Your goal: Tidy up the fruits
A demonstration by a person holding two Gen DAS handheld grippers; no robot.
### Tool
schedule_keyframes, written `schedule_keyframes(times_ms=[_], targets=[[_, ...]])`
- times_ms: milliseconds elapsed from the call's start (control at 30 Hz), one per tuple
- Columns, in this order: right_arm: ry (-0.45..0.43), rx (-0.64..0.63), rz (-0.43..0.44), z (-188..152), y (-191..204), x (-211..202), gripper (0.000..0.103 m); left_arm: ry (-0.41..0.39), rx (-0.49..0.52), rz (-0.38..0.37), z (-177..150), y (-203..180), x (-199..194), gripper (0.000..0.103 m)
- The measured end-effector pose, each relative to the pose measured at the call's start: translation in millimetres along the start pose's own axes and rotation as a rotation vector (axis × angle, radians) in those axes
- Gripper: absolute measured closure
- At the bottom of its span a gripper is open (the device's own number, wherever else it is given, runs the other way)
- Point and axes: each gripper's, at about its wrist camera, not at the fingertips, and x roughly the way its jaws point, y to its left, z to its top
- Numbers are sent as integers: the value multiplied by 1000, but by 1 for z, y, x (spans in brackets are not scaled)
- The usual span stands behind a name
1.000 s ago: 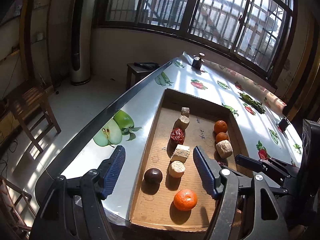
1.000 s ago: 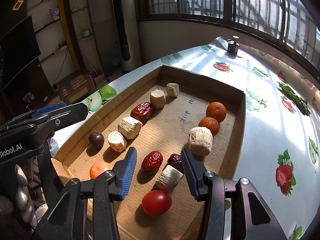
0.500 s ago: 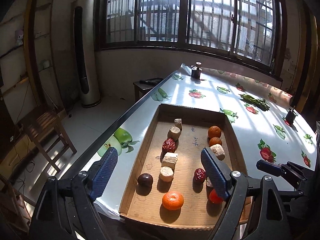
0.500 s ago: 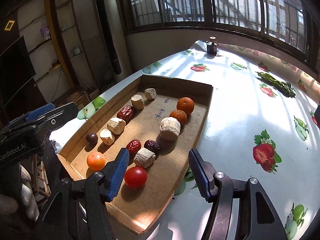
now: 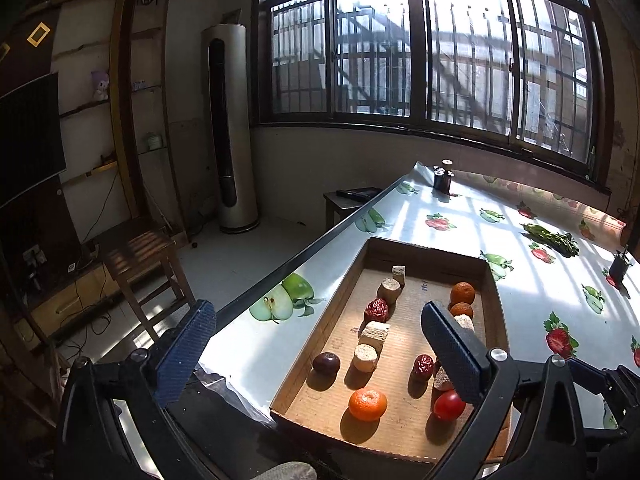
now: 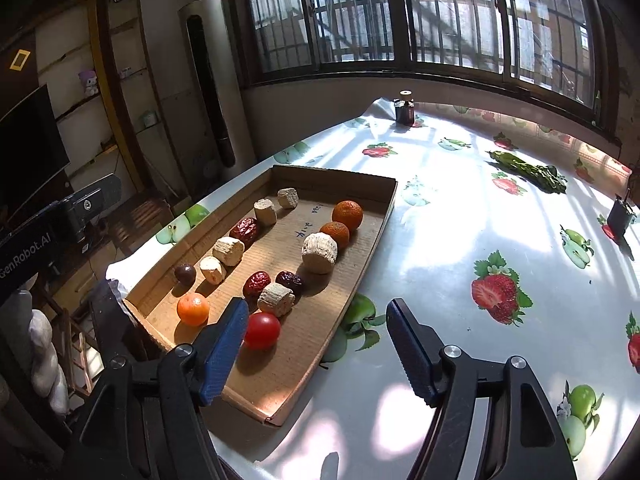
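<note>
A shallow cardboard tray (image 5: 340, 276) (image 6: 372, 240) lies on the fruit-print table. It holds two rows: oranges (image 5: 368, 404) (image 6: 347, 215), red dates (image 5: 376, 311) (image 6: 256, 283), a dark plum (image 5: 326, 363) (image 6: 185, 273), a red tomato (image 5: 449, 405) (image 6: 262, 330) and several pale cork-like chunks (image 6: 319, 253). My left gripper (image 5: 316, 338) is open and empty, raised over the tray's near left corner. My right gripper (image 6: 316, 340) is open and empty, above the tray's near right edge beside the tomato.
A small dark bottle (image 6: 405, 111) stands at the table's far end. A bunch of greens (image 6: 528, 170) lies far right. A small black clip (image 6: 620, 216) stands at the right edge. A wooden chair (image 5: 140, 252) and a tower fan (image 5: 232, 128) stand left of the table.
Both grippers have pulled back and up from the tray, so more of the table and room shows. The right gripper's jaws have widened. The fruits have not moved.
</note>
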Motion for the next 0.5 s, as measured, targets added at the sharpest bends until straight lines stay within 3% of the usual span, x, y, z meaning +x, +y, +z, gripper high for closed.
schedule_keyframes(times_ms=[500], targets=[[-11, 10, -10, -9, -1, -6, 19, 84, 60, -97, -12, -23, 7, 0]])
